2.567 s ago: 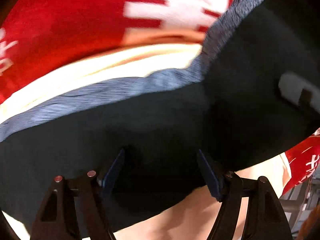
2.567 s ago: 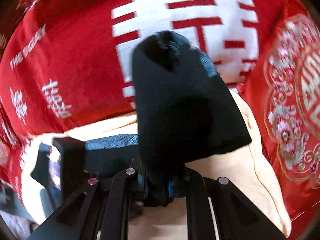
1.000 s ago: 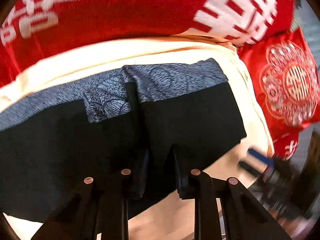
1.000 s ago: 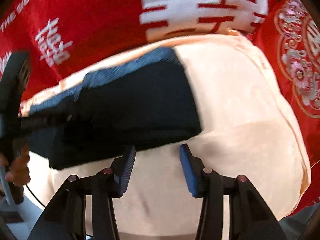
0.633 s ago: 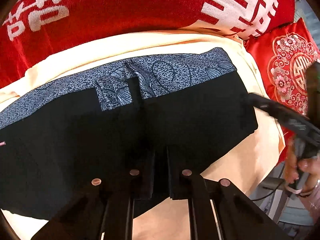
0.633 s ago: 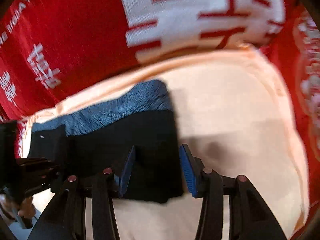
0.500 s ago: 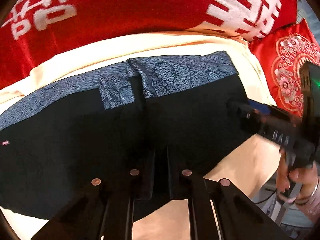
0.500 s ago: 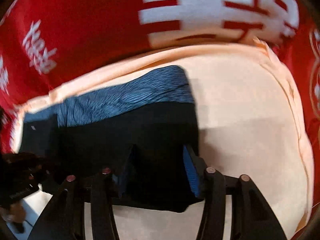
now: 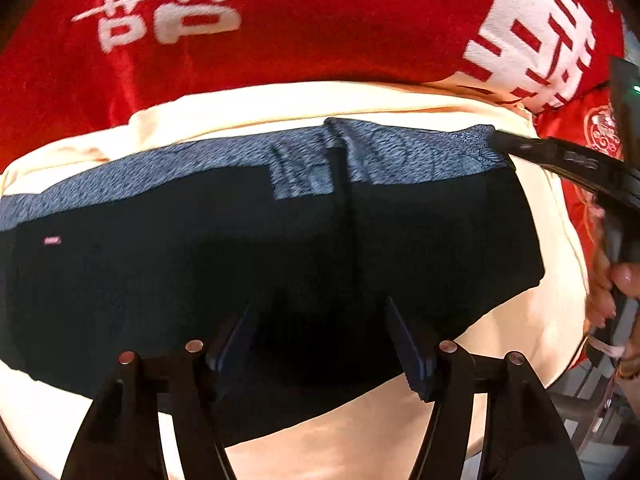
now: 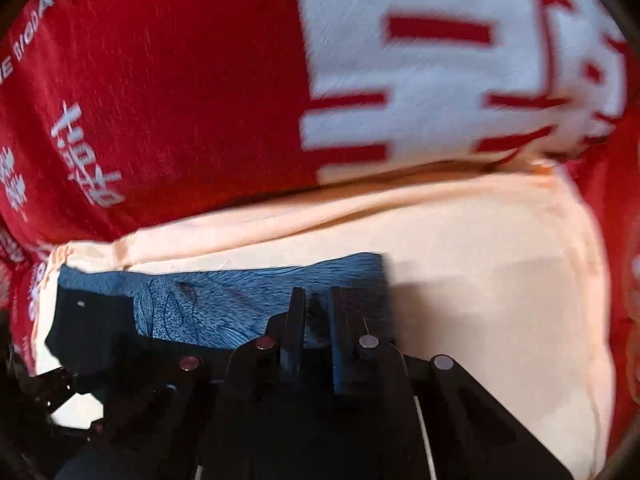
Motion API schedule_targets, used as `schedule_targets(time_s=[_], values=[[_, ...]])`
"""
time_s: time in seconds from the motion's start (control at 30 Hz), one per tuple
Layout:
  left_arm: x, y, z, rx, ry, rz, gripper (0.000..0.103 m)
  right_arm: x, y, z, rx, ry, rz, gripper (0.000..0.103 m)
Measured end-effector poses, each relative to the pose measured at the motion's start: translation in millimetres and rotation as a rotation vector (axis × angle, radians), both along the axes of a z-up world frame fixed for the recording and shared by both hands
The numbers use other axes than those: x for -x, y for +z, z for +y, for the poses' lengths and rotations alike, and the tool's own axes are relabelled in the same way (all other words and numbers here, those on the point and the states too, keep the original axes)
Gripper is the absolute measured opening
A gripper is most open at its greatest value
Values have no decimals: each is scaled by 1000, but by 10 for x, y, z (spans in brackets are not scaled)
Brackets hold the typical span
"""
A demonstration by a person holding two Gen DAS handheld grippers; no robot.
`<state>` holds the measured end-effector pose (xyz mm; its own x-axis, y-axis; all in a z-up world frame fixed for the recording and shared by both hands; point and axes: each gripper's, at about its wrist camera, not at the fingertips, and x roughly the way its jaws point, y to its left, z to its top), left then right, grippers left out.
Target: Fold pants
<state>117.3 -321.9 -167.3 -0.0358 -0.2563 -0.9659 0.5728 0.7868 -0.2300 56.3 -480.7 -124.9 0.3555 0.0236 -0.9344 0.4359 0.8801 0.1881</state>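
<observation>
The black pants (image 9: 200,272) with a grey-blue patterned band (image 9: 400,152) lie folded on a cream cloth (image 9: 280,104). My left gripper (image 9: 324,336) is open, its fingers astride the near edge of the pants. My right gripper (image 10: 314,320) is shut on the far right end of the patterned band (image 10: 240,292). The right gripper also shows in the left wrist view (image 9: 560,160), reaching in from the right to the band's corner.
A red blanket with large white characters (image 9: 320,20) lies behind the cream cloth. A red embroidered cushion (image 9: 600,132) sits at the right. The person's hand (image 9: 616,280) holds the right gripper's handle at the right edge.
My left gripper has opened and let go of the pants' near edge. My right gripper has moved onto the far right corner of the patterned band and shut on it.
</observation>
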Motion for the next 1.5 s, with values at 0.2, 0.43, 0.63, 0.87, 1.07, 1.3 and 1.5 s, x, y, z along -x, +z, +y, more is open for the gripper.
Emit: schedule_targets(time_s=[0.2,0.43,0.63,0.87,1.07,1.3,1.5], values=[[-47,-4,206,-35,74,-23,69,-191,-247,674,123,175,73,12],[-166,-57,580,-113,149,-42,69,-92,-249,1208,10,213,86,32],[-212,-131,915,-174,204,-44,69,31,-159,1512,-6,206,91,47],[-254,-128,1325,-198,247,-44,69,75,-107,1774,-12,225,127,51],[-294,-122,1655,-200,285,-38,69,-6,-122,2059,17,253,157,60],[-340,-127,2071,-197,333,-29,69,-62,-78,2225,35,268,175,60],[-418,-151,2321,-183,364,-18,69,-68,-64,2378,56,297,200,61]])
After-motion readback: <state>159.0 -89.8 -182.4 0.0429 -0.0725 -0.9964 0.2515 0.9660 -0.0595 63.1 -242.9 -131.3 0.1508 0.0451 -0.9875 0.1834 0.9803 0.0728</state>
